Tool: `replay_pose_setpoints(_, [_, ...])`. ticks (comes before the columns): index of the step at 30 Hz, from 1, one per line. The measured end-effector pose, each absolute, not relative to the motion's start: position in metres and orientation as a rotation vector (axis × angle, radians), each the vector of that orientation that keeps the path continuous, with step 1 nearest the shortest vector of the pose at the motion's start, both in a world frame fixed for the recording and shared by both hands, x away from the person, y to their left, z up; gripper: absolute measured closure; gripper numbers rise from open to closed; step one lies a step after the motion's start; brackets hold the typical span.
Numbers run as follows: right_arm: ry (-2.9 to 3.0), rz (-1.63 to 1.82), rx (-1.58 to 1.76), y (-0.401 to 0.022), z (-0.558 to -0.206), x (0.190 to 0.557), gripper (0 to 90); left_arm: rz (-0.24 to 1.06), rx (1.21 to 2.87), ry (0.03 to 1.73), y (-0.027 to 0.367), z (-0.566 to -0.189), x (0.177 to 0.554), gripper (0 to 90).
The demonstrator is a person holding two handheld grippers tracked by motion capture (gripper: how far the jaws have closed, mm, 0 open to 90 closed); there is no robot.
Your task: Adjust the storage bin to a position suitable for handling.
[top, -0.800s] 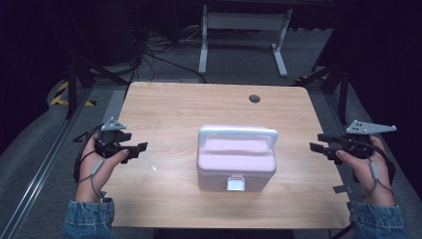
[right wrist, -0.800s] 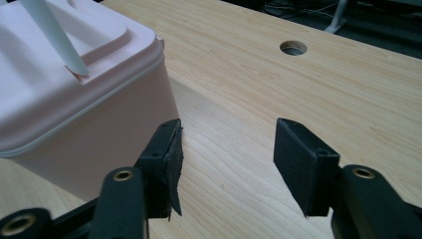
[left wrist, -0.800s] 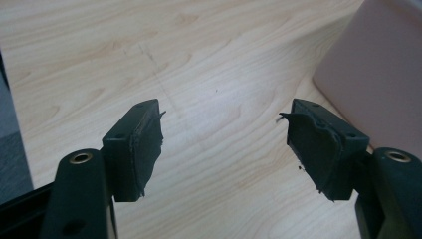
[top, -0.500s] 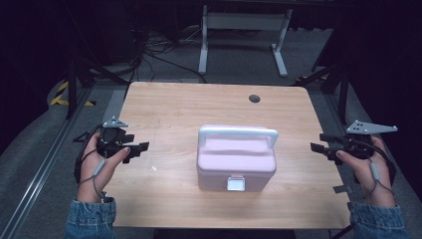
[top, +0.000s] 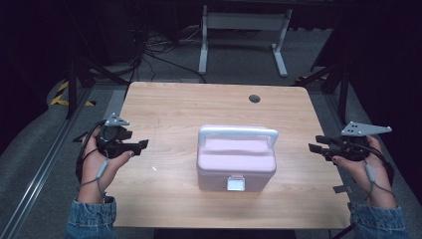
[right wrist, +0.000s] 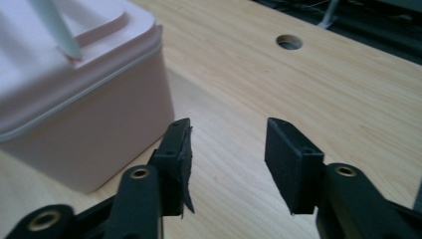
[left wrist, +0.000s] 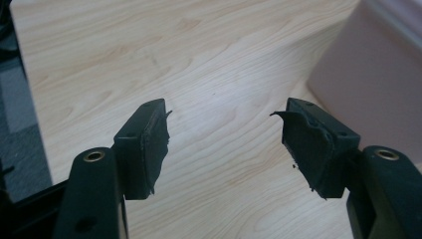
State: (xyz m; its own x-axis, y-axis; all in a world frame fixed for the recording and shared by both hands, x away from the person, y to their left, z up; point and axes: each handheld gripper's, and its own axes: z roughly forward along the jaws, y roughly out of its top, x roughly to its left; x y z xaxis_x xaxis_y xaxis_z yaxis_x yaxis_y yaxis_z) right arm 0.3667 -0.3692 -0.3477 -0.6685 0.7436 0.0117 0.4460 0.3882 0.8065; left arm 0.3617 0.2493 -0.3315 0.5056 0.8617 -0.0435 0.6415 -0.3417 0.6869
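One pink lidded box sits near the middle of the wooden table, front latch facing me, pale carry handle upright across the lid. A round cable hole lies beyond the box, toward the far edge.

My left gripper hovers well to the left of the box, jaws apart and empty; in the left gripper view only bare wood lies between them, with the box wall off to one side. My right gripper hangs well to the right of the box, jaws likewise apart, nothing held.

I judge the box rigid moulded plastic, smooth-walled, so slippery for a side pinch. Weight unknown; contents hidden. Best hold looks like the handle bar, or the latch tab for opening.

No brand, label or readable writing anywhere on the box.
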Motion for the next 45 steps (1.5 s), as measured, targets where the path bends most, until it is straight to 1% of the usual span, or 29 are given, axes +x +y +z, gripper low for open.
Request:
replay_pose_setpoints(3, [2.315, 1.198, 0.979, -0.368, -0.348, 0.366, 57.6, 0.41, 2.062, 1.14, 0.241, -0.323, 0.359, 38.0])
replay_pose_setpoints(5, [2.309, 1.246, 0.991, -0.367, -0.348, 0.364, 58.7, 0.429, 2.043, 1.075, 0.234, -0.318, 0.357, 37.0])
replay_pose_setpoints(8, [2.288, 1.267, 0.998, -0.366, -0.349, 0.361, 58.9, 0.415, 2.037, 1.0, 0.22, -0.311, 0.356, 37.1])
replay_pose_setpoints(9, [2.284, 1.274, 1.0, -0.367, -0.349, 0.359, 58.9, 0.415, 2.037, 1.0, 0.22, -0.311, 0.356, 37.4])
replay_pose_setpoints(10, [2.284, 1.274, 1.0, -0.367, -0.349, 0.359, 58.9, 0.412, 2.034, 0.937, 0.213, -0.309, 0.357, 37.4])
replay_pose_setpoints(12, [2.272, 1.282, 1.003, -0.368, -0.349, 0.357, 58.8, 0.399, 2.018, 0.877, 0.204, -0.307, 0.358, 37.6])
replay_pose_setpoints(14, [2.248, 1.297, 1.023, -0.369, -0.35, 0.353, 57.5, 0.377, 2.004, 0.84, 0.196, -0.306, 0.359, 39.3])
replay_pose_setpoints(17, [2.228, 1.31, 1.021, -0.37, -0.35, 0.351, 57.3, 0.34, 1.987, 0.788, 0.184, -0.306, 0.362, 39.1])
replay_pose_setpoints(21, [2.214, 1.315, 1.019, -0.371, -0.35, 0.347, 56.9, 0.322, 2.007, 0.721, 0.162, -0.305, 0.367, 38.9])
replay_pose_setpoints(29, [2.207, 1.344, 1.052, -0.371, -0.355, 0.345, 54.8, 0.333, 2.07, 0.702, 0.134, -0.311, 0.373, 36.5])
replay_pose_setpoints(40, [2.214, 1.362, 1.067, -0.367, -0.358, 0.347, 53.3, 0.3, 2.077, 0.682, 0.112, -0.327, 0.38, 35.8])
replay_pose_setpoints(45, [2.229, 1.354, 1.064, -0.364, -0.361, 0.349, 54.5, 0.318, 2.048, 0.678, 0.102, -0.33, 0.384, 39.3])
